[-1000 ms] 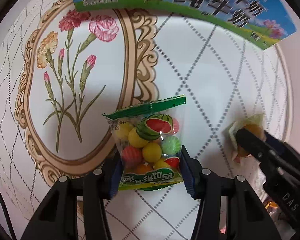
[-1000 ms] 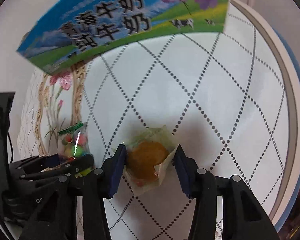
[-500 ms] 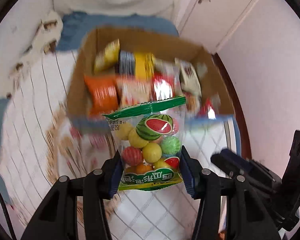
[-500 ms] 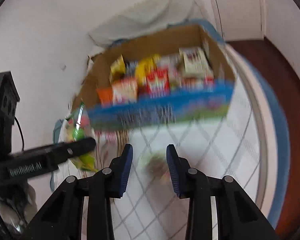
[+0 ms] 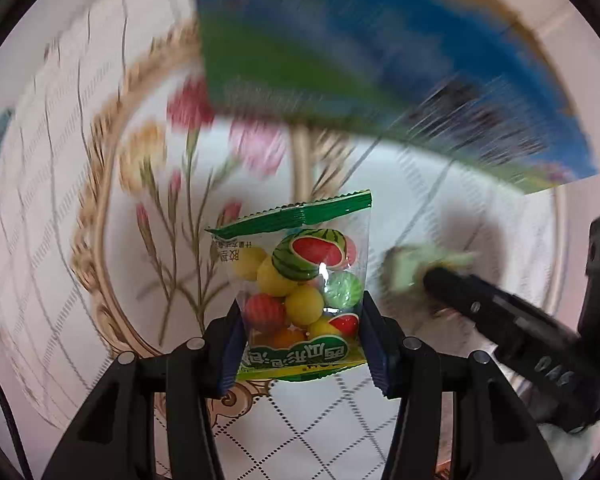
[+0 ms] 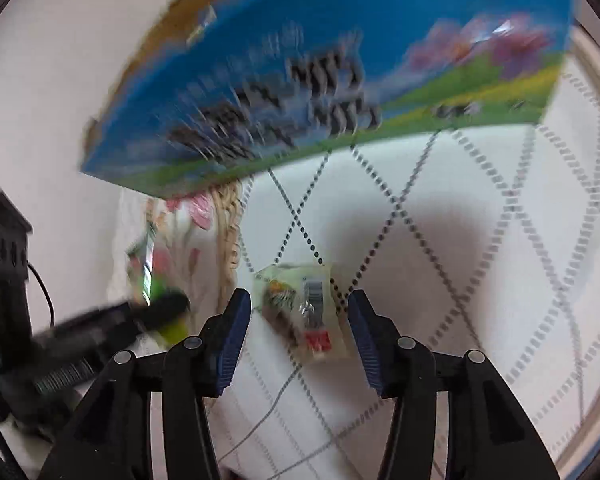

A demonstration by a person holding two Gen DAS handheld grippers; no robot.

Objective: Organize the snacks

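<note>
Our left tongs are clamped on the lower part of a clear candy bag full of fruit-shaped sweets, held upright above the flowered counter. Our right tongs stand spread wide, gripping nothing; a small wrapped snack lies on the diamond-patterned cloth between their blue pads, touching neither as far as we can tell. The blue and green carton sits blurred just beyond both tongs.
</note>
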